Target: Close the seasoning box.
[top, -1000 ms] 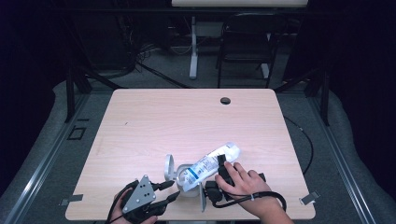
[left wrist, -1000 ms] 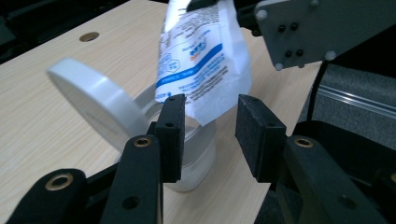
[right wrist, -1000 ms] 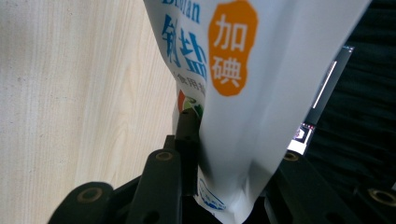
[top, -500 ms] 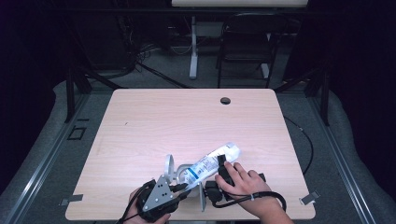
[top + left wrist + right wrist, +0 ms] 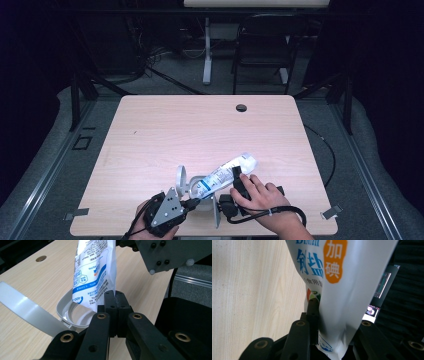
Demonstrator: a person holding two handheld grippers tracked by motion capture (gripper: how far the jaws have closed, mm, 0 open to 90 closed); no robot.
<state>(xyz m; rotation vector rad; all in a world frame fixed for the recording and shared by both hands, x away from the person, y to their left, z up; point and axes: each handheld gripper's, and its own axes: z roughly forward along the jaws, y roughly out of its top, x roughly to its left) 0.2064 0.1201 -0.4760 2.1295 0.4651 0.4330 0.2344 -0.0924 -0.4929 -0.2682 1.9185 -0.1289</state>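
Right hand-held gripper (image 5: 329,322) on glossy, crinkled plastic pouch (image 5: 342,277) over round white container (image 5: 72,315).

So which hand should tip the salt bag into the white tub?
Right, probably. The right tool grips the salt bag round the middle; the left tool seems to pinch only a corner by the tub.

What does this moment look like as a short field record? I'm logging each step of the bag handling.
work: white printed bag held over an open white container
bag: tilted, lower end in the container's mouth
container lid: flipped open
right gripper: shut on the bag's body
left gripper: jaws have just been closing, now pinched on the bag's lower edge
surface: wooden table, cable hole at its far edge
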